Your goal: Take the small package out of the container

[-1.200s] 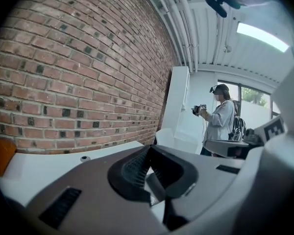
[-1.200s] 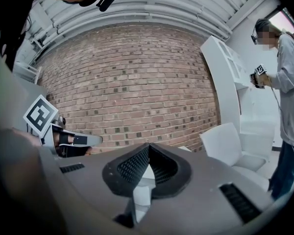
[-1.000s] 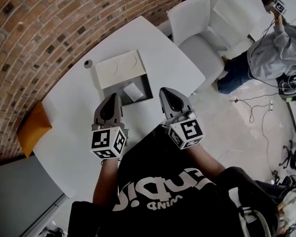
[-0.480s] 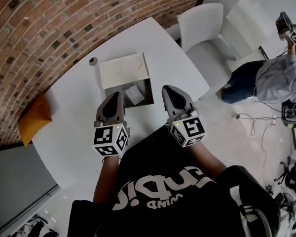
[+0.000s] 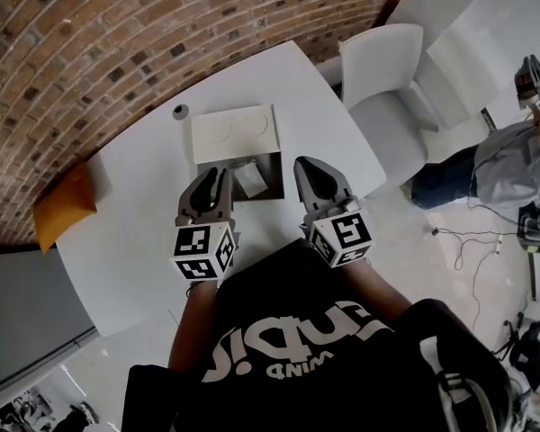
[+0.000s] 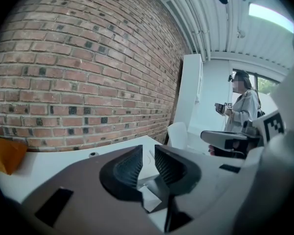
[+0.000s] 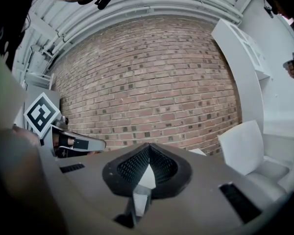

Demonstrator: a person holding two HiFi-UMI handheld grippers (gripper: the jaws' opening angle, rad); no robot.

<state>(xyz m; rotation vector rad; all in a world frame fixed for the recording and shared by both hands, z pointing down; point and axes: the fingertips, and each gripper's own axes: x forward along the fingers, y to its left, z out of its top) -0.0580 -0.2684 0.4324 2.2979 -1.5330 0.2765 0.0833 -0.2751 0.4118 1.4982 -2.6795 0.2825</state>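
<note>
Package [image 5: 248, 179]: small, pale, lying inside the open dark container [image 5: 272, 184] on the white bench [image 5: 126, 214] | left gripper [image 5: 216, 173]: fingers [image 6: 128, 169] a narrow gap apart, just been opening, nothing between them, at the container's near-left corner | right gripper [image 5: 304, 163]: fingers closed together, empty, just beside the container's right side

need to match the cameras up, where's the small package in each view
Head view: small package sits centre, inside the open container.
Left gripper view: the package shows low centre.
Right gripper view: not in it.
Shared landmark: the brick wall, in all three.
</note>
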